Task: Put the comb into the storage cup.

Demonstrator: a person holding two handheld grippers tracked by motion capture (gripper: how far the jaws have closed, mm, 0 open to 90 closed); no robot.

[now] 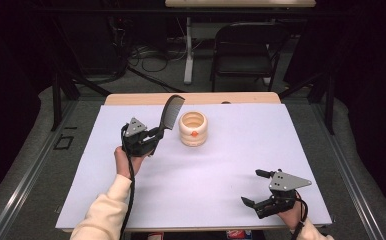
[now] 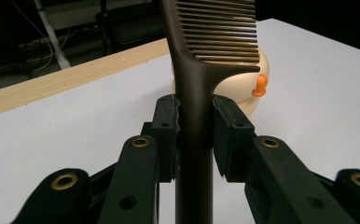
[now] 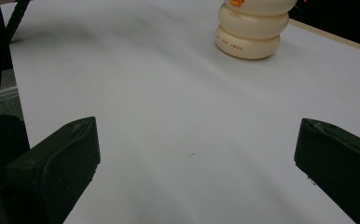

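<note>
Two cream-sleeved forearms enter the high view from the bottom edge, each hand holding a black two-jaw gripper over a white table sheet (image 1: 206, 175). On the near right corner the right gripper (image 1: 255, 187) rests low, its jaws spread wide with nothing between them. Farther in and to the left, the left gripper (image 1: 157, 134) clamps the handle of a dark brown comb (image 1: 170, 112), which slants up and away with its teeth toward a cream ribbed container (image 1: 193, 128) just beside it.

From the left gripper view, both pads press the comb handle from either side, and the teeth overlap the container behind, where a small orange knob (image 2: 260, 86) sticks out. From the right gripper view, the wide-set jaws frame bare sheet, and small printed lettering marks the container's lowest ring.

Beyond the sheet runs a strip of pale wooden tabletop (image 1: 191, 98). Behind it the room is dark, with grey carpet, a black folding chair (image 1: 243, 50), loose cables and a white table leg.
</note>
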